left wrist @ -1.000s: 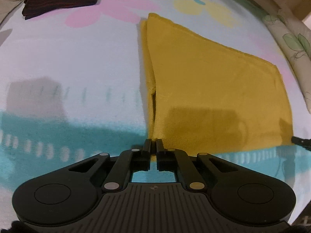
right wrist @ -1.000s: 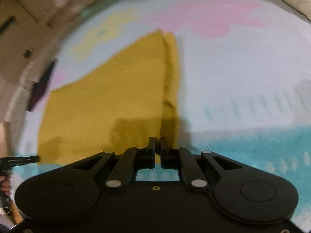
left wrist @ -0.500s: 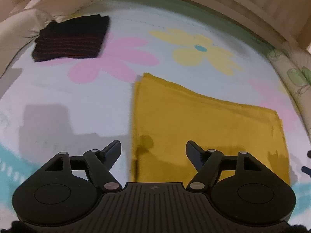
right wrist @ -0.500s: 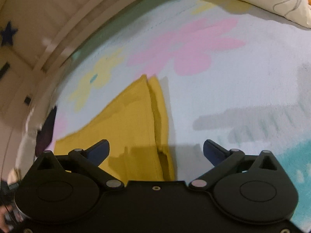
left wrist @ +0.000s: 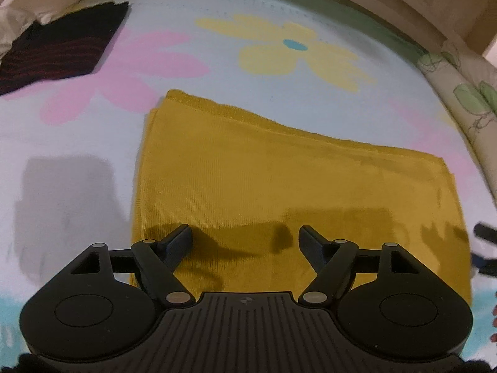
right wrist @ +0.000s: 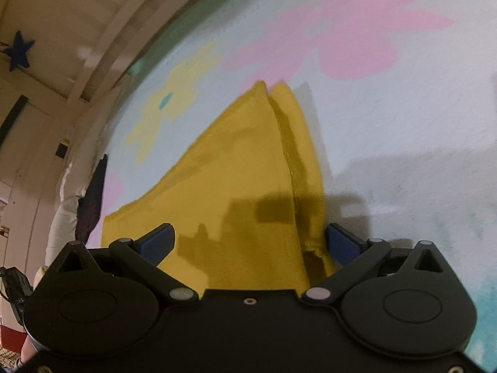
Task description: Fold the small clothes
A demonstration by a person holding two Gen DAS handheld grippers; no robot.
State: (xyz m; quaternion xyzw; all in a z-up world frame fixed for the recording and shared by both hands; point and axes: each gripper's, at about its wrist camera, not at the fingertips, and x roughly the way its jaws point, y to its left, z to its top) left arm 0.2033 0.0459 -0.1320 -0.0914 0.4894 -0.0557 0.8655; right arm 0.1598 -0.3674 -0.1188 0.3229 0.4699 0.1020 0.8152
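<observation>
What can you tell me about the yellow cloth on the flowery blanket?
The yellow cloth is mustard-coloured, soft and finely ribbed. It lies folded flat into a rough rectangle on the flowery blanket, with a second layer peeking out along its side edges. Nothing pinches it: the left gripper and right gripper hover open over its near edge, casting shadows.

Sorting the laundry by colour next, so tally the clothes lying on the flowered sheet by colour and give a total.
Yellow: 1, the folded yellow cloth, lying flat on the flowered sheet.
Dark with red stripes: 1, the folded dark garment at the far left edge of the sheet.
Total: 2.
</observation>
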